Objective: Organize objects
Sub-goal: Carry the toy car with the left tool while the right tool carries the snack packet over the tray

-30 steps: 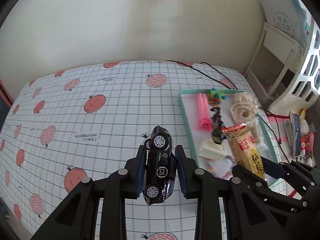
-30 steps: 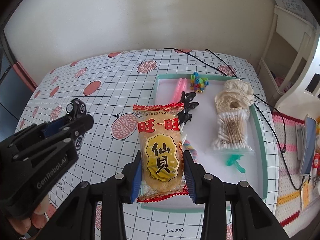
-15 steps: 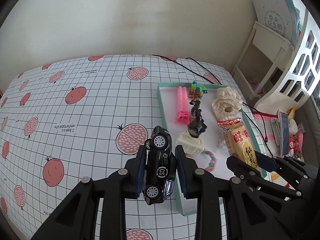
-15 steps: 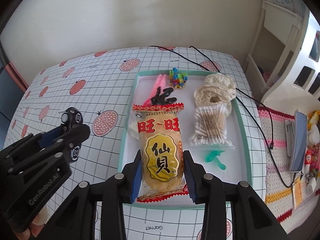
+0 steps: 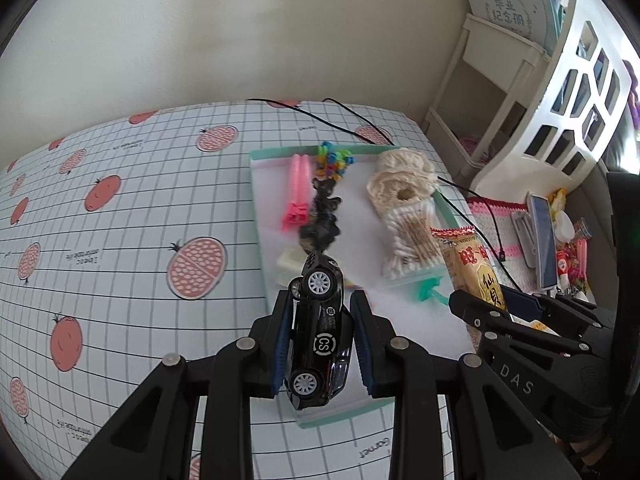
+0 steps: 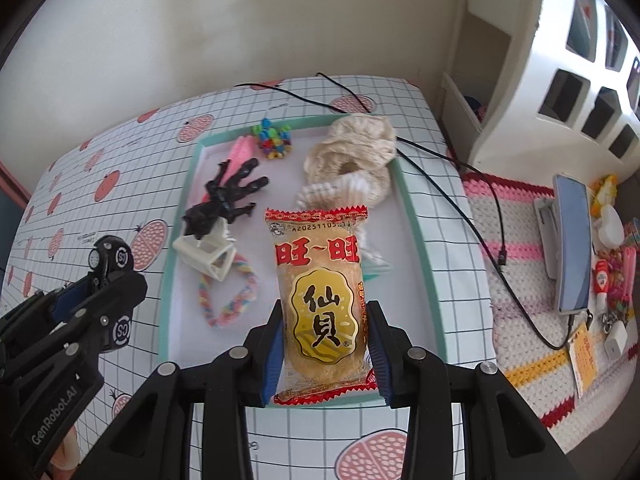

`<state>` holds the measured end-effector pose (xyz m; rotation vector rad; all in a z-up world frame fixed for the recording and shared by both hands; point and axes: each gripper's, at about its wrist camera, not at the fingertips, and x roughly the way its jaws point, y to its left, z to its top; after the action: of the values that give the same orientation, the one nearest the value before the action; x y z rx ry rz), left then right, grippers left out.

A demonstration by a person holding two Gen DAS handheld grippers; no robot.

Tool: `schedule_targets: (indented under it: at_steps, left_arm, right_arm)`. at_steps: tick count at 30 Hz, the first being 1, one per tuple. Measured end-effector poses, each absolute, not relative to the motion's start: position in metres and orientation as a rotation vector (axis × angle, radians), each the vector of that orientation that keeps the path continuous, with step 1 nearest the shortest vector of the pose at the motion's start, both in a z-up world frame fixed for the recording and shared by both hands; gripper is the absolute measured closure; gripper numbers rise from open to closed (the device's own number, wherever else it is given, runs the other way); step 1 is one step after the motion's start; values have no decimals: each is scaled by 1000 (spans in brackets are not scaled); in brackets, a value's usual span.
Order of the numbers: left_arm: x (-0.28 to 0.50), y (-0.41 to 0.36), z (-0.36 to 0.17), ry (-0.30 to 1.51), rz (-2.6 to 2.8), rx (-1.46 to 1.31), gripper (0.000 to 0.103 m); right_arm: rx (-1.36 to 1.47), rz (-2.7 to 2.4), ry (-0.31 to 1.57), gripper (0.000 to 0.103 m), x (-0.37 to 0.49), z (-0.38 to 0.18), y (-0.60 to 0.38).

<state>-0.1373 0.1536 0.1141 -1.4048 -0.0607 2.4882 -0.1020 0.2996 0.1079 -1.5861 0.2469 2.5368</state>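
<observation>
Both views are bright with soft, even daylight; shadows on the table (image 5: 120, 280) are faint; the wall (image 5: 240, 32) shows mild uneven shading; fisheye bending curves the grid lines and darkens the corners; the white shelf (image 6: 560, 80) at the right edge is slightly blurred and washed out; the centre is sharp.

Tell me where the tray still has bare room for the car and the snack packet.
Bare patches on the tray: the near right part, between the braided loop and the right rim, under the snack packet; and the middle, between the black claw clip and the cotton swabs. The left side and far end are crowded.
</observation>
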Motion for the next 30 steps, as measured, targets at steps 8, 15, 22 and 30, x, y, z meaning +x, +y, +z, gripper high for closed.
schedule_targets:
  at_steps: [8, 15, 22, 30]
  left_arm:
    - [-136, 173, 102, -39, 2438, -1427, 73]
    - [-139, 181, 80, -8, 2403, -1499, 72]
    - [-141, 183, 63, 12, 2380, -1565, 72]
    - [-142, 188, 51, 40, 2360, -1609, 72]
  right_arm:
    - [-1594, 2509, 290, 63, -99, 102, 316]
    - [-1654, 2462, 270, 63, -103, 85, 315]
    - [-1708, 2418, 264, 63, -105, 67, 316]
    - [-1730, 2405, 260, 63, -107, 62, 311]
